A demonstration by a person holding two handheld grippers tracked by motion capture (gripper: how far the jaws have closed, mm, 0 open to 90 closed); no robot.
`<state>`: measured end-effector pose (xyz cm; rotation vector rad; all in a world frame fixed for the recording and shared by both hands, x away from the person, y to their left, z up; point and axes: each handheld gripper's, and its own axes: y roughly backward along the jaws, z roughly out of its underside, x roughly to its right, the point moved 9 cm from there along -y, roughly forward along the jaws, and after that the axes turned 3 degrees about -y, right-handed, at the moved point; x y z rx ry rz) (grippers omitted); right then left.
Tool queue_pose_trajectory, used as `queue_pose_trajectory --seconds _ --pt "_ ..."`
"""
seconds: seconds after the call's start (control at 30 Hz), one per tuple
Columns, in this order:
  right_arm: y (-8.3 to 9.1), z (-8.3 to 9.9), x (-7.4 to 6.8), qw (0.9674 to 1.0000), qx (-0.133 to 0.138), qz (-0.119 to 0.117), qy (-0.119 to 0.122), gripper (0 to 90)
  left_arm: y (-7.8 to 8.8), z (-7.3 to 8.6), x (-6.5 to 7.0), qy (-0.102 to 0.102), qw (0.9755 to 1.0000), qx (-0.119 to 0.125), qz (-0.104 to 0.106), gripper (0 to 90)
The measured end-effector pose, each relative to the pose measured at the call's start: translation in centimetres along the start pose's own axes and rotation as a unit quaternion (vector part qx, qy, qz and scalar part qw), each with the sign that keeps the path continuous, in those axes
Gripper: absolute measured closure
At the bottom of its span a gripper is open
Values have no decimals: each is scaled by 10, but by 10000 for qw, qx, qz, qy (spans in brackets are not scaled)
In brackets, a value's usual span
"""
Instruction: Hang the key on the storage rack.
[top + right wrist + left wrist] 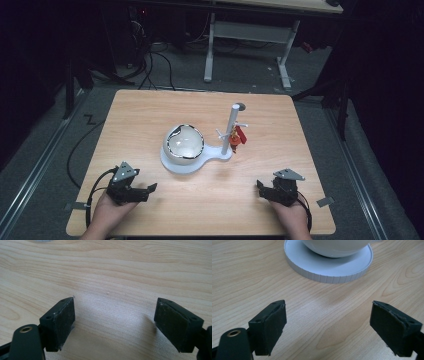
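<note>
My left gripper (150, 190) and right gripper (261, 189) both gape empty at six o'clock on the table (150, 115), facing the round bowl (184, 141) at its centre, mouth up on the white stand (172, 164).

Your high view looks forward and down on the whole table (150, 107) from above your side. Each gripper view sits low, close to the wood, looking along its own jaws. The left gripper view shares the white stand (329, 267) (192, 162) with it.
</note>
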<state>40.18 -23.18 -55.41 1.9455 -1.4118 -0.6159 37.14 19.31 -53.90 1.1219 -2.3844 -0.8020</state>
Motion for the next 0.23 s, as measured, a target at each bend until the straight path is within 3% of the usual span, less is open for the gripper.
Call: queue_pose_trajectory --seconds 0.17,0.23 --pt "3 0 1 9999 56 -67 52 170 -2 -2 2 -26 10000 2 20 147" --pt "6 1 0 9999 68 -126 -52 170 -3 -2 3 -39 10000 -5 47 147"
